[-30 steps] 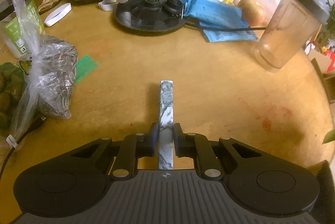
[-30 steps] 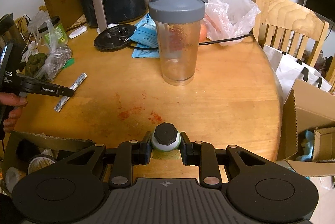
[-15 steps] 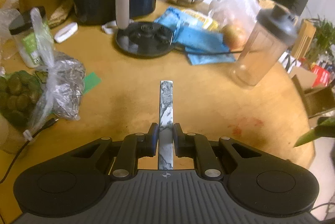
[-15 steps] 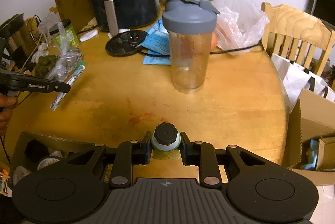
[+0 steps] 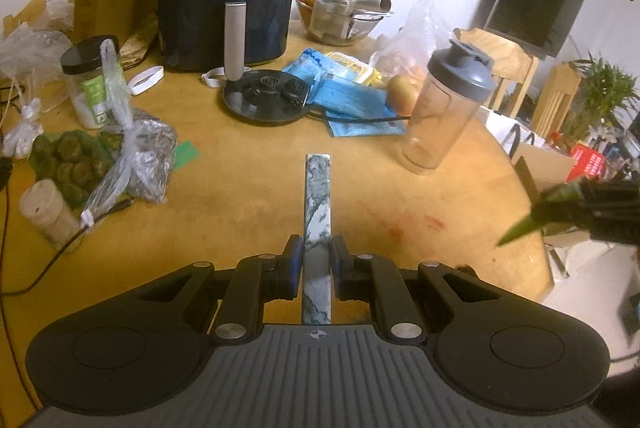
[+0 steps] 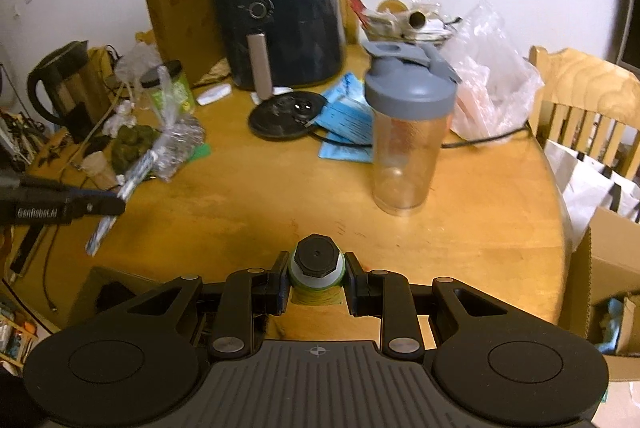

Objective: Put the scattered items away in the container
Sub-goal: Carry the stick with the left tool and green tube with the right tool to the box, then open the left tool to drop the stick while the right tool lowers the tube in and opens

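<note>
Left hand-held gripper [image 5: 316,260] clamps marbled stick [image 5: 318,204]; right [image 6: 316,276] clamps bottle [image 6: 317,262].

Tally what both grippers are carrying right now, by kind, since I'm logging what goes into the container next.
Marbled flat bar, in the left gripper: 1
Small black-capped bottle, in the right gripper: 1
Total: 2

Warm, dim indoor light, strong fisheye bending with dark corners, and soft blur throughout the right wrist view.
</note>
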Motion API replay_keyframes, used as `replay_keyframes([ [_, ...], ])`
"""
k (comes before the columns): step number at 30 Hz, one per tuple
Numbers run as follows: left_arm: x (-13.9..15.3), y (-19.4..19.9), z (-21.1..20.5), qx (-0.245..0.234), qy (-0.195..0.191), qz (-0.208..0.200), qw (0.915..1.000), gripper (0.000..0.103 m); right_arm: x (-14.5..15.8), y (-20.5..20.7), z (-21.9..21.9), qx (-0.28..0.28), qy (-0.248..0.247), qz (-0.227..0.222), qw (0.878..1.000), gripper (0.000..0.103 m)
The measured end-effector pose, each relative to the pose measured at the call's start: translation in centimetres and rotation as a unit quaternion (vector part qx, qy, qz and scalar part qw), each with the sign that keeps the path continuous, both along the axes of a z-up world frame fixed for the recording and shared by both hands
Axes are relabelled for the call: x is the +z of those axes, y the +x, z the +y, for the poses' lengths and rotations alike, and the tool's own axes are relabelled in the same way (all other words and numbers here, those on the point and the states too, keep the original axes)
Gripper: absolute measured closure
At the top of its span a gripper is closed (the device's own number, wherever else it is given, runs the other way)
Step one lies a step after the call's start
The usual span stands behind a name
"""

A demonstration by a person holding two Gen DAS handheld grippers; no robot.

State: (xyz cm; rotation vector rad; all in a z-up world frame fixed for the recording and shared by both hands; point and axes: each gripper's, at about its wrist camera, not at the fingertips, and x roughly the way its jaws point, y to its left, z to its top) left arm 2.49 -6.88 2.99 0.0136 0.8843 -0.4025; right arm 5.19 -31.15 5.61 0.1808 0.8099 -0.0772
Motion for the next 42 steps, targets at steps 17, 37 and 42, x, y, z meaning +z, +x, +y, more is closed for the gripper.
replay_keyframes([
  [17,-1.2,-6.7,0.7,0.029,0.026,0.028,0.9988,0.087,1.6,-0.1,2.9,0.051,0.011,-0.012,0.999,0.074],
  [37,-3.6,-9.2,-3.5,-0.257,0.287,-0.076,0.9198,0.086,2.3,-1.0,3.8,0.067,0.01,-0.024,0.997,0.074],
  [42,-4.3,-9.4,-4.2,-0.268,0.317,-0.108,0.9032,0.067,2.4,-1.2,3.9,0.063,0.011,-0.026,0.998,0.074],
])
